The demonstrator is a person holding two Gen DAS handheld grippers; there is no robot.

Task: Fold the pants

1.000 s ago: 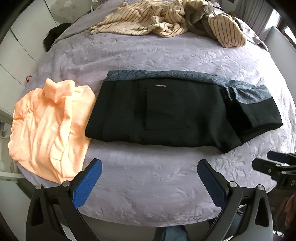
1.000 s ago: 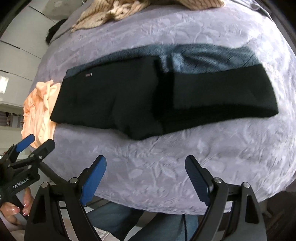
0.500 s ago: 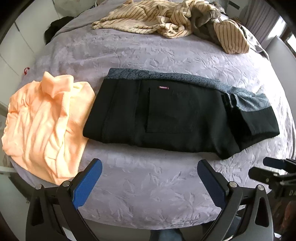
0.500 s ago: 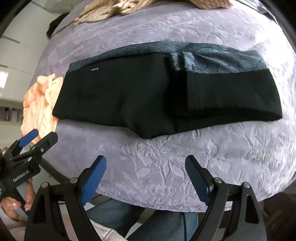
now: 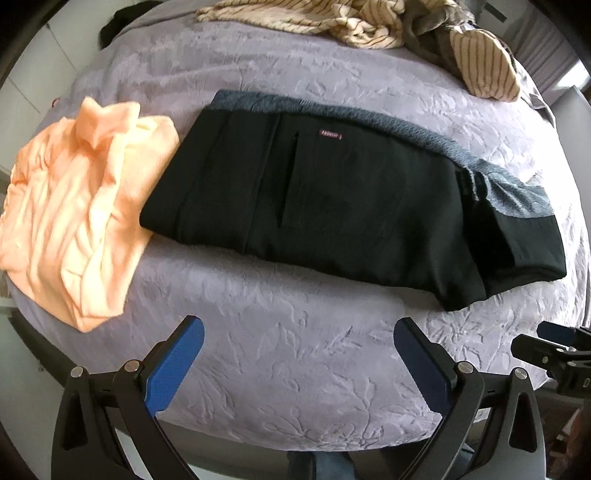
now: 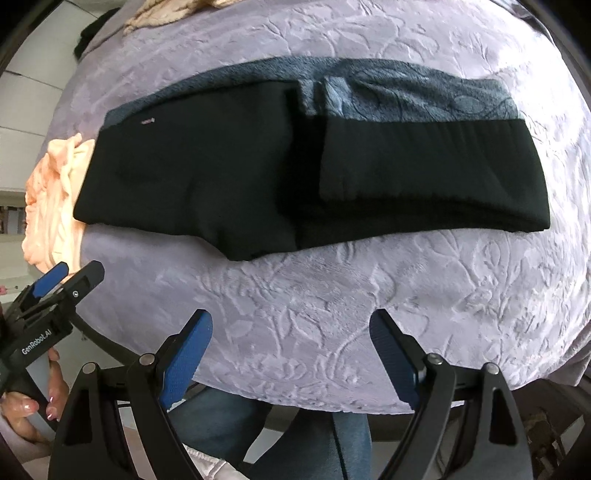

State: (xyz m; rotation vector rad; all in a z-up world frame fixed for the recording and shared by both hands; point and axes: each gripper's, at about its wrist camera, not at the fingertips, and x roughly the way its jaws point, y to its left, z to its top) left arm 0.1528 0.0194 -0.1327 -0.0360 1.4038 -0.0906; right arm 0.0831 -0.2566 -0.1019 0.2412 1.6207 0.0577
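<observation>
– Black pants (image 5: 343, 206)?
– Folded flat on the lilac bedspread (image 5: 295, 350), beside an orange shirt (image 5: 77, 206).
– Left gripper (image 5: 299, 350), right gripper (image 6: 291, 339)?
– Both spread wide, gripping nothing, just short of the pants.

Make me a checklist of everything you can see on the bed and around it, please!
Surface: lilac bedspread with a raised leaf pattern, covering the bed.
Job's things: black pants lying folded, grey patterned lining showing along the far edge, one end doubled over.
Clutter: orange shirt beside the pants; striped clothes heaped at the far side.
Grippers: left gripper and right gripper both open, hovering over the near edge, holding nothing.
Cables: nothing seen.
Surroundings: white cupboards at the left; the person's jeans below.
</observation>
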